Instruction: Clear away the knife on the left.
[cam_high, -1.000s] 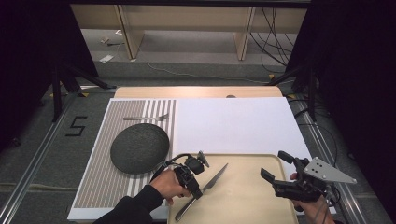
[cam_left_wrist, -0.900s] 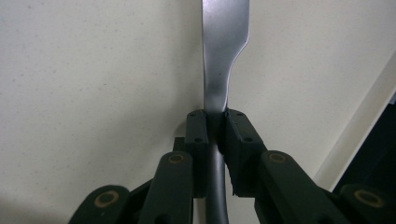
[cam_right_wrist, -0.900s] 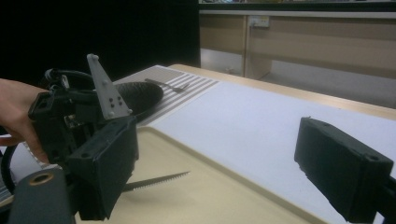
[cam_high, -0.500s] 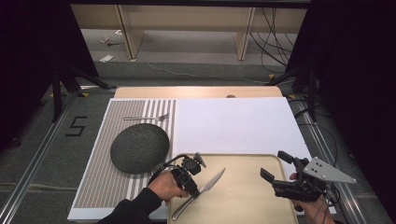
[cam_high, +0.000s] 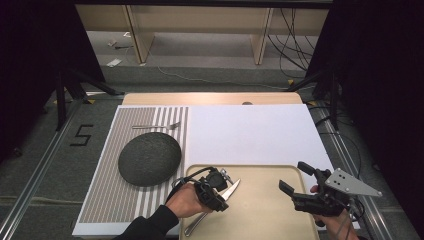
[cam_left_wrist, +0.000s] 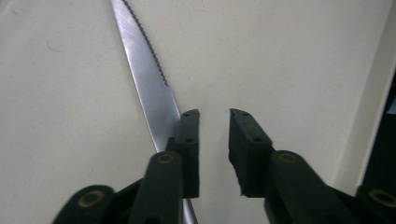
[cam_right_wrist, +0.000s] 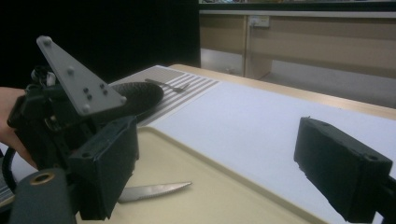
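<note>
Grey floor and wooden frames lie behind the worktop (cam_high: 210, 98), which carries a white sheet (cam_high: 250, 135), a striped mat (cam_high: 105, 190) and a tan tray (cam_high: 260, 210) at the near edge.

On the tray lies a knife (cam_high: 231, 189). Its blade points toward the middle of the tray, and its handle end reaches the tray's near left corner.

The person's left hand (cam_high: 184, 201) comes in low over the tray's left side, with a dark sleeve behind it. It holds the left gripper (cam_left_wrist: 214, 122) tipped down at the knife. The jaws stand a small way apart and have just been closing a little. The blade lies beside and under one jaw, touching its tip, not between the two. Nothing is held.

The right hand (cam_high: 325, 220) is by the tray's right edge. It holds the right gripper (cam_high: 296, 176) level, pointing across the tray toward the knife. Its jaws are wide apart with nothing in them.

A dark round plate (cam_high: 150, 158) sits on the striped mat, just left of the tray. A fork (cam_high: 156, 126) lies past the plate.
</note>
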